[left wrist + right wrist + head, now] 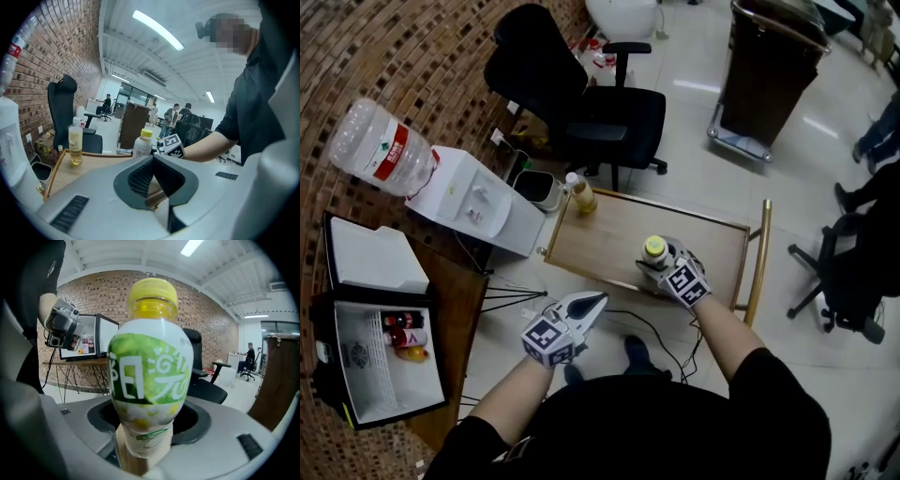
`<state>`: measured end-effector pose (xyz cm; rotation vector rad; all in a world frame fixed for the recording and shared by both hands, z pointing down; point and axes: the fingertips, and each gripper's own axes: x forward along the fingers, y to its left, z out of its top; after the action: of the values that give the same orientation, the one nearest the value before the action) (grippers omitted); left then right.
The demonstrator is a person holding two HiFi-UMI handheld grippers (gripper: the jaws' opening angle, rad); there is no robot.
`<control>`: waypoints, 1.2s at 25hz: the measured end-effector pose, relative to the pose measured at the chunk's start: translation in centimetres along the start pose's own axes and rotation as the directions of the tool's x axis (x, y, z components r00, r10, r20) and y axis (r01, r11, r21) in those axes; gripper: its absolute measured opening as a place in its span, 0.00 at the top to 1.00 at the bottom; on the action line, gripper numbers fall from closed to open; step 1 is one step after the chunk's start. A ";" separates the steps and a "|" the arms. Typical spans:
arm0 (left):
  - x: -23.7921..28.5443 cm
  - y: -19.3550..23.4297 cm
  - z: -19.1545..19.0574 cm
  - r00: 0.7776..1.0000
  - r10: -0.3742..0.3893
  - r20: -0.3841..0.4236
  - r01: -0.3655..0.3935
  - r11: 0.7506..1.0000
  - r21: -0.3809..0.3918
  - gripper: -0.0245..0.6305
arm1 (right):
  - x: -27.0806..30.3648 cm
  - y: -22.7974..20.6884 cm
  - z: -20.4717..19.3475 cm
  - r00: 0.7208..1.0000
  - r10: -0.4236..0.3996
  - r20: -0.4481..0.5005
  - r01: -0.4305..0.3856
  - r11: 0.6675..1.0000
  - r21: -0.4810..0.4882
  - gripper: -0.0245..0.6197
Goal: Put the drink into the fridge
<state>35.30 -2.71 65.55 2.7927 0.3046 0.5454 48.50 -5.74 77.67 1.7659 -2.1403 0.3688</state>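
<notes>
The fridge (389, 398) sits open far left; the left claw (598, 302) hangs closed on nothing. The bottle (654, 248) stands upright on the trolley (600, 239); the right claw (662, 266) has its jaws spread around the lower body, not clearly pinching yet. Looks full, so I'd guess weighty, slick plastic with some give; grab low, under the label bulge, firm but not crushing.
</notes>
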 end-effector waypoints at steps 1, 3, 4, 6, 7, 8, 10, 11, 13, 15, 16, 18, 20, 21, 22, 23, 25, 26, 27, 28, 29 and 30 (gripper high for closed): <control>-1.0 0.1 0.9 1.000 0.019 0.022 -0.019 1.000 0.006 0.97 | -0.6 0.3 1.7 1.000 0.011 0.013 -0.010 1.000 -0.015 0.50; -3.6 0.4 2.7 0.995 0.064 0.072 -0.065 0.998 0.008 0.97 | -1.6 1.5 5.6 0.998 0.046 0.035 -0.044 0.997 -0.064 0.50; -5.0 0.5 3.6 0.992 0.086 0.095 -0.087 0.996 0.011 0.97 | -1.9 2.4 7.7 0.997 0.066 0.045 -0.061 0.994 -0.091 0.50; -8.4 0.3 5.5 0.983 0.125 0.136 -0.130 0.991 0.027 0.97 | -2.3 4.8 11.9 0.992 0.112 0.060 -0.103 0.985 -0.137 0.50; -10.3 0.2 6.6 0.977 0.146 0.158 -0.153 0.988 0.031 0.97 | -2.3 6.3 14.1 0.988 0.140 0.066 -0.128 0.979 -0.156 0.50; -12.4 0.0 7.7 0.969 0.168 0.181 -0.176 0.984 0.032 0.97 | -2.3 7.9 16.3 0.983 0.170 0.071 -0.156 0.972 -0.173 0.50; -16.5 -0.2 9.6 0.950 0.210 0.229 -0.224 0.974 0.037 0.97 | -1.9 11.1 20.9 0.967 0.239 0.083 -0.218 0.954 -0.207 0.50; -18.7 -0.3 10.3 0.939 0.229 0.255 -0.247 0.968 0.042 0.97 | -1.6 12.8 23.4 0.957 0.277 0.090 -0.251 0.942 -0.224 0.50; -23.6 -0.4 10.9 0.919 0.262 0.294 -0.288 0.956 0.048 0.97 | -0.7 16.7 27.9 0.935 0.341 0.095 -0.306 0.914 -0.264 0.50; -29.1 -0.3 10.8 0.901 0.296 0.317 -0.327 0.944 0.049 0.97 | 0.5 21.4 31.3 0.919 0.385 0.082 -0.343 0.886 -0.312 0.50; -32.0 -0.2 10.5 0.894 0.311 0.323 -0.345 0.937 0.051 0.97 | 1.3 23.8 32.7 0.913 0.402 0.073 -0.357 0.871 -0.336 0.50; -37.7 -0.4 9.7 0.883 0.336 0.328 -0.373 0.926 0.055 0.97 | 3.3 28.6 35.3 0.900 0.432 0.060 -0.381 0.846 -0.372 0.50; -42.9 -0.8 8.5 0.874 0.360 0.326 -0.398 0.916 0.055 0.97 | 5.5 33.3 37.4 0.881 0.469 0.066 -0.416 0.832 -0.366 0.50; -45.4 -1.0 7.7 0.868 0.377 0.323 -0.415 0.908 0.057 0.97 | 6.7 35.6 38.5 0.866 0.495 0.077 -0.442 0.828 -0.345 0.50; -47.7 -1.0 6.9 0.861 0.397 0.318 -0.436 0.898 0.062 0.97 | 7.8 37.9 39.6 0.847 0.524 0.088 -0.476 0.821 -0.315 0.50; -49.8 -1.1 6.1 0.851 0.419 0.315 -0.459 0.886 0.062 0.97 | 8.8 40.3 40.6 0.826 0.556 0.094 -0.514 0.811 -0.281 0.50; -53.9 -1.1 4.9 0.826 0.459 0.325 -0.497 0.867 0.037 0.97 | 10.7 45.1 42.2 0.778 0.621 0.093 -0.591 0.775 -0.225 0.50; -55.7 -1.1 4.4 0.815 0.475 0.333 -0.511 0.859 0.024 0.97 | 11.7 47.5 43.0 0.752 0.653 0.091 -0.629 0.752 -0.200 0.50; -57.5 -1.2 3.9 0.805 0.488 0.336 -0.523 0.852 0.015 0.97 | 12.7 49.8 43.7 0.725 0.683 0.089 -0.664 0.727 -0.174 0.50; -59.1 -1.3 3.3 0.797 0.501 0.338 -0.534 0.845 0.008 0.97 | 13.7 52.0 44.3 0.699 0.710 0.087 -0.696 0.703 -0.147 0.50; -60.5 -1.3 2.6 0.789 0.513 0.338 -0.546 0.838 0.001 0.97 | 14.8 54.1 44.8 0.674 0.734 0.084 -0.724 0.679 -0.120 0.50; -62.0 -1.5 2.0 0.779 0.526 0.340 -0.558 0.830 -0.007 0.97 | 15.7 56.0 45.2 0.650 0.756 0.082 -0.750 0.655 -0.088 0.50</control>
<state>-20.29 -17.67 42.53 2.9817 -0.5877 0.1600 -13.39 -27.37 44.09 0.7669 -2.8664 0.4094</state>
